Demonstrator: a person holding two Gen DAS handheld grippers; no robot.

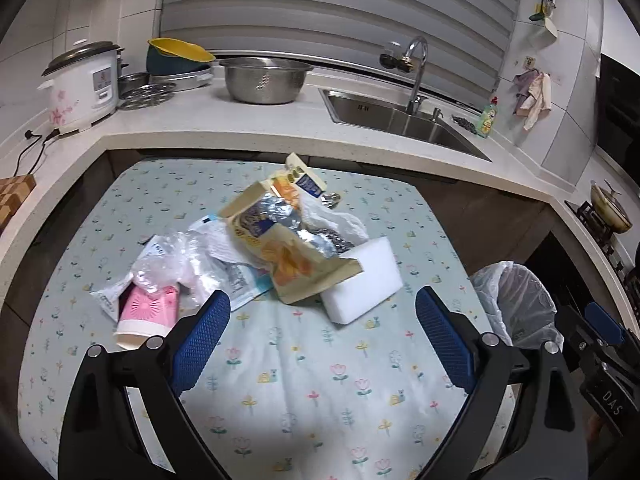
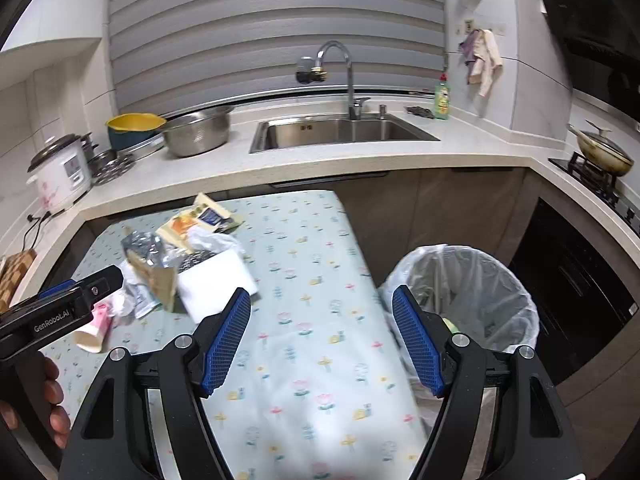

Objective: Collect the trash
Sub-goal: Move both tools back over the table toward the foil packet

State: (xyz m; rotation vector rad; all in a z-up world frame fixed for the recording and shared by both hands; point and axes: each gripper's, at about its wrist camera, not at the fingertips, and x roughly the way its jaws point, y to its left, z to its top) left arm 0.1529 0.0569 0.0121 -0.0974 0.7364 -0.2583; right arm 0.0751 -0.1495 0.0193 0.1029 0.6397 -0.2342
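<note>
We judge the snack bag [image 1: 288,252], mid-table, light and crinkly, pinchable at its near edge; both grippers' jaws apart, empty.

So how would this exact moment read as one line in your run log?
left gripper: open, empty | right gripper: open, empty | trash pile: on table | bin: lined, beside table

"GenRobot.AI" on left gripper [image 2: 76,300]

even indoor light, soft glare on the tablecloth [image 1: 320,360], strong fisheye bending, dark corners.
</note>
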